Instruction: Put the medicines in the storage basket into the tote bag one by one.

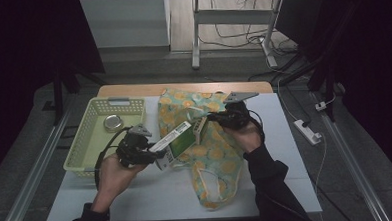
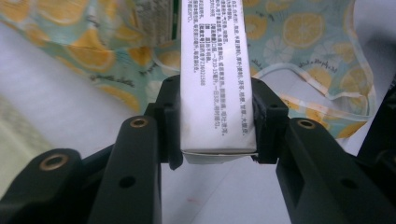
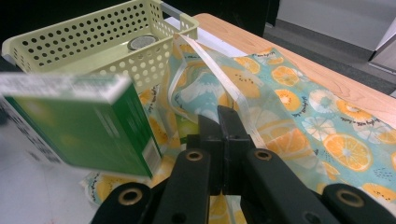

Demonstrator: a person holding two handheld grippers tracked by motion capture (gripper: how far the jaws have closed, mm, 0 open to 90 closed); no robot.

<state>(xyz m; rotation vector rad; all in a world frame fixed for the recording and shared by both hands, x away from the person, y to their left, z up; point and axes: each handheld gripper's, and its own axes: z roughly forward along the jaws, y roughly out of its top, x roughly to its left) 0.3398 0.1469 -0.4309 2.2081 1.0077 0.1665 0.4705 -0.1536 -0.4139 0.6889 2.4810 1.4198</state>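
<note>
Nearest my high camera, 2 forearms come in from 6 o'clock, each hand on a gripper. Going by size from there: I have the white table [image 1: 152, 192] under everything, then the lemon-print cloth bag [image 1: 213, 155] spread from the table's middle toward 12 o'clock. At 9 o'clock stands the pale green perforated basket [image 1: 83, 145], with a round metal tin [image 1: 113, 123] inside it. My left gripper [image 1: 153, 155] has its jaws clamped on the short end of the green-and-white carton [image 2: 217, 79], which points toward 1 o'clock over the bag's edge, lifted off the table. My right gripper [image 1: 209, 119] has its jaws pressed together on the bag's thin white-edged handle strap [image 3: 219, 70], raising that edge just beside the carton's far end.
</note>
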